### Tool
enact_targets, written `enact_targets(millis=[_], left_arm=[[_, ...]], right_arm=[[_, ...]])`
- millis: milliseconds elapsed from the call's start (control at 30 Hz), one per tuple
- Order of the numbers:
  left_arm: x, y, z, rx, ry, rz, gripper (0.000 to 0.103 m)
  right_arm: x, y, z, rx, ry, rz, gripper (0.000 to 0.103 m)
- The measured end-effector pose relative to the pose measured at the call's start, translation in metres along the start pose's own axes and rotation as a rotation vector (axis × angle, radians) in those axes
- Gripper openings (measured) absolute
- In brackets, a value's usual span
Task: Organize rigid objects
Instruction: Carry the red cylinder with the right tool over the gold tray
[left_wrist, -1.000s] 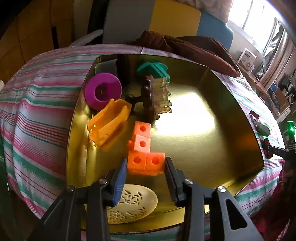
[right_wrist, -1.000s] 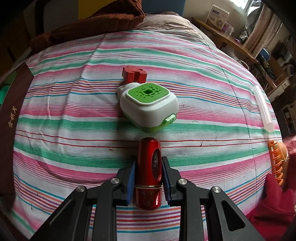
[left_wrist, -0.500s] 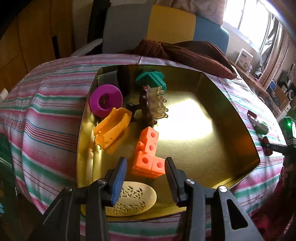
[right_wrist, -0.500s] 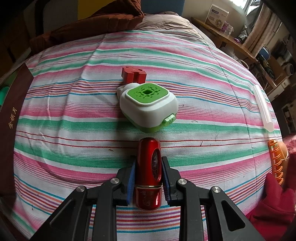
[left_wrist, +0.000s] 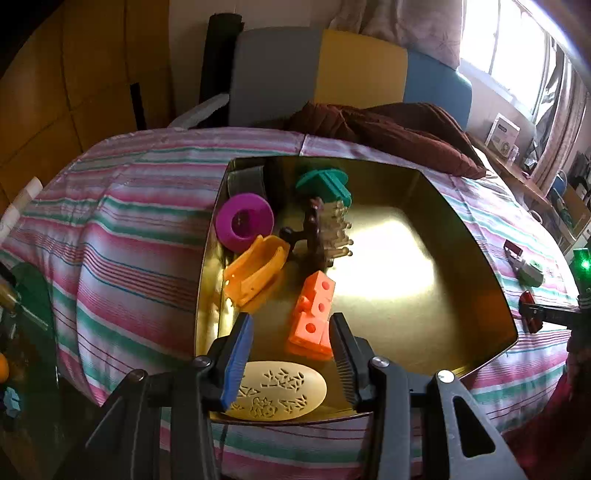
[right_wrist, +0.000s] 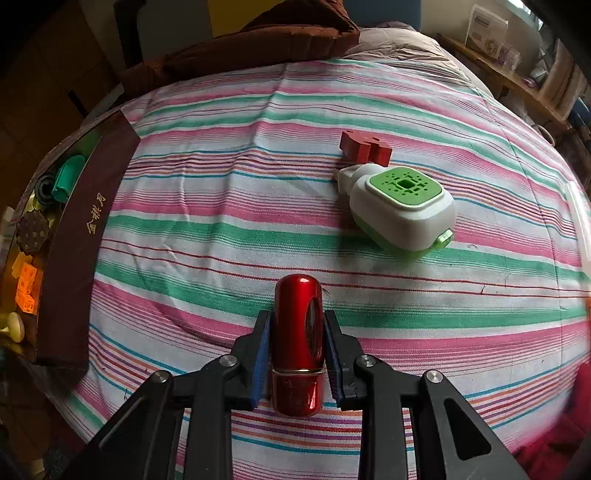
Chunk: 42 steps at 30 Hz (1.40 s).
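A gold metal tray (left_wrist: 424, 295) lies on the striped bed. It holds orange linked cubes (left_wrist: 312, 314), an orange scoop-shaped piece (left_wrist: 256, 271), a purple ring (left_wrist: 243, 221), a teal piece (left_wrist: 325, 184), a brown brush (left_wrist: 317, 236) and a cream oval disc (left_wrist: 280, 391). My left gripper (left_wrist: 291, 354) is open and empty, above the tray's near edge behind the cubes. My right gripper (right_wrist: 297, 350) is shut on a red metallic cylinder (right_wrist: 297, 332), above the bedsheet. A white and green device (right_wrist: 402, 210) and a red block (right_wrist: 364, 146) lie ahead to the right.
In the right wrist view the tray's dark outer wall (right_wrist: 77, 236) stands at the left edge. A brown blanket (left_wrist: 388, 133) lies behind the tray. The device (left_wrist: 530, 271) and my right gripper's red cylinder (left_wrist: 530, 312) show to the tray's right.
My left gripper has drawn back and up from the orange cubes, which stay in the tray. My right gripper, holding the red cylinder, has swung left, so the tray now shows.
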<state>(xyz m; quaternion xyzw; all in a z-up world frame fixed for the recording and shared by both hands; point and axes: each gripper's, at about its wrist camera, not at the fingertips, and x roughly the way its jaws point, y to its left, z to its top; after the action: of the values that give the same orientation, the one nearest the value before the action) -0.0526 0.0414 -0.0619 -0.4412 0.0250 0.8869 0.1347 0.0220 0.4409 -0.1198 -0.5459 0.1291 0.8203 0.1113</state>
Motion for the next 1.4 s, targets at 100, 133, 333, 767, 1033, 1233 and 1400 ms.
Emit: enact_targets(millis=[100, 133, 333, 767, 1033, 1233, 1400], left_arm=[[-0.003, 0.000, 0.001, -0.012, -0.010, -0.025, 0.043], [-0.003, 0.000, 0.001, -0.016, -0.011, -0.030, 0.043], [-0.004, -0.003, 0.000, -0.015, -0.005, -0.024, 0.043], [-0.025, -0.005, -0.002, -0.022, -0.084, 0.039, 0.043], [-0.033, 0.005, -0.003, -0.064, -0.115, 0.030, 0.043], [-0.033, 0.013, -0.005, -0.084, -0.112, 0.027, 0.043], [-0.028, 0.019, -0.010, -0.102, -0.088, 0.026, 0.043]], right_arm=[[0.001, -0.002, 0.001, -0.006, -0.001, -0.006, 0.029], [0.002, -0.001, 0.001, -0.010, -0.001, -0.009, 0.029], [0.002, 0.009, 0.000, -0.032, -0.007, -0.025, 0.030], [0.002, 0.021, -0.002, -0.086, -0.016, -0.070, 0.027], [0.001, 0.026, 0.000, -0.085, 0.005, -0.098, 0.026], [-0.009, 0.036, 0.004, -0.037, 0.007, -0.077, 0.026], [-0.042, 0.071, 0.014, -0.054, -0.082, 0.013, 0.026]])
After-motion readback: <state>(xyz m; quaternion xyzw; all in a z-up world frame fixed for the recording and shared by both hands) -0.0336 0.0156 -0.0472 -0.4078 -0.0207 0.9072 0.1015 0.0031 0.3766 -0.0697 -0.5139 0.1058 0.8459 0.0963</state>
